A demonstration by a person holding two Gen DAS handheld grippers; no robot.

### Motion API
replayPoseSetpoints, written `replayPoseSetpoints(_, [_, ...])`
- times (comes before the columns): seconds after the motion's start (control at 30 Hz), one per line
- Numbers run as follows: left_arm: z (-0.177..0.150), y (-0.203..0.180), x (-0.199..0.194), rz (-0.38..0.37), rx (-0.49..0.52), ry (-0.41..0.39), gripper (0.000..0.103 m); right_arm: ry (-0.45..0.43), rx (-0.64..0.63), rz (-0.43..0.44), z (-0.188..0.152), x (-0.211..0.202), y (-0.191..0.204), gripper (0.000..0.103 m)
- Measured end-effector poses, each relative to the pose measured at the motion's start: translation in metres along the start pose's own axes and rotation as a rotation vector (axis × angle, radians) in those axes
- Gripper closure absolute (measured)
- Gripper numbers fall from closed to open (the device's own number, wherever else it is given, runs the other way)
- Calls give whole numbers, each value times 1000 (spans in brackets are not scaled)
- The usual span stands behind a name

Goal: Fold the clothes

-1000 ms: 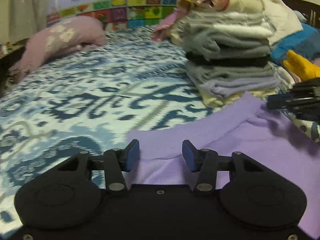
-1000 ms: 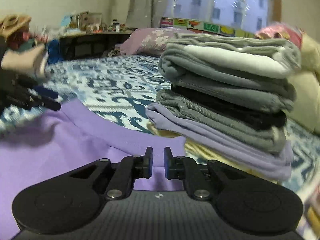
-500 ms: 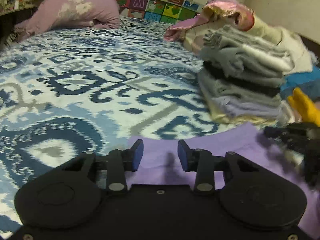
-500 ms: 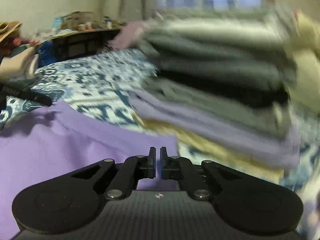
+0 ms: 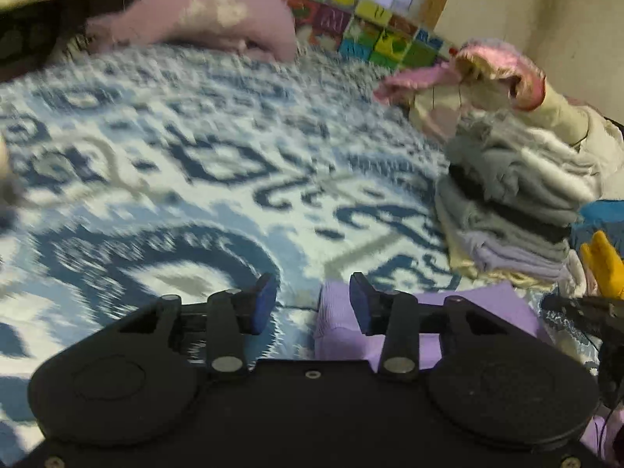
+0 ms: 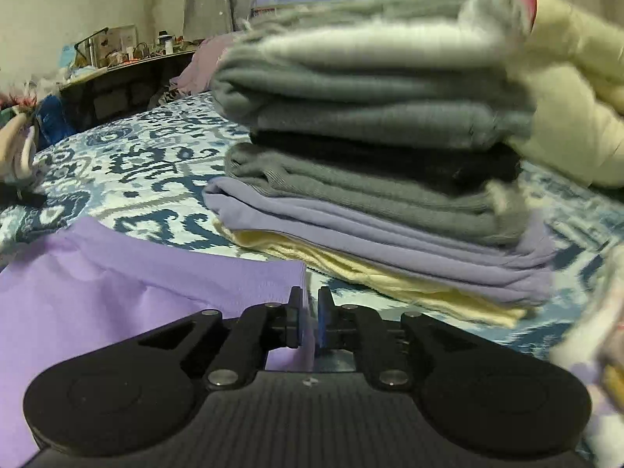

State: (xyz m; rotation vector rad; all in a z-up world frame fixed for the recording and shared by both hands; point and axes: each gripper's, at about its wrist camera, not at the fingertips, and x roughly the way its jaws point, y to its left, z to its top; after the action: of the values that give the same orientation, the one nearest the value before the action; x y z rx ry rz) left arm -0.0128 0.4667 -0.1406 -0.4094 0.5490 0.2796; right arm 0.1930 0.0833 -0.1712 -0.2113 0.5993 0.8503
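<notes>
With the right claw (image 6: 310, 318) pinched on the near right edge of the purple garment (image 6: 128, 284) spread on the bed (image 5: 202, 179) and the left claw (image 5: 312, 304) open over its left corner, that corner may slip and spoil the fold.

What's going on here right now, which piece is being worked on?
A person with two handheld grippers is folding a purple garment on the patterned bedspread. The right gripper is shut on the garment's edge. The left gripper is open at its other edge, gripping nothing. A stack of folded clothes sits just beyond.
</notes>
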Motion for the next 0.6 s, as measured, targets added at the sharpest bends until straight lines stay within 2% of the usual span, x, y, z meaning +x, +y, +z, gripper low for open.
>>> replayPoseSetpoints(0.1, [-6, -9, -29, 31, 42, -31, 62, -22, 52, 34, -9, -27, 14, 92])
replayPoseSetpoints(0.23, [-27, -25, -54, 70, 87, -32, 61, -37, 66, 58, -32, -63, 47, 92])
replayPoseSetpoints(0.3, [-45, -34, -59, 56, 84, -8, 60, -44, 85, 67, -48, -83, 59, 91])
replayPoseSetpoints(0.47, [-95, -64, -58, 46, 188, 82, 60, -58, 78, 17, -87, -128, 81, 91])
replayPoseSetpoints(0.6, [-119, -68, -50, 81, 228, 124, 60, -107, 85, -30, -110, -161, 87, 90])
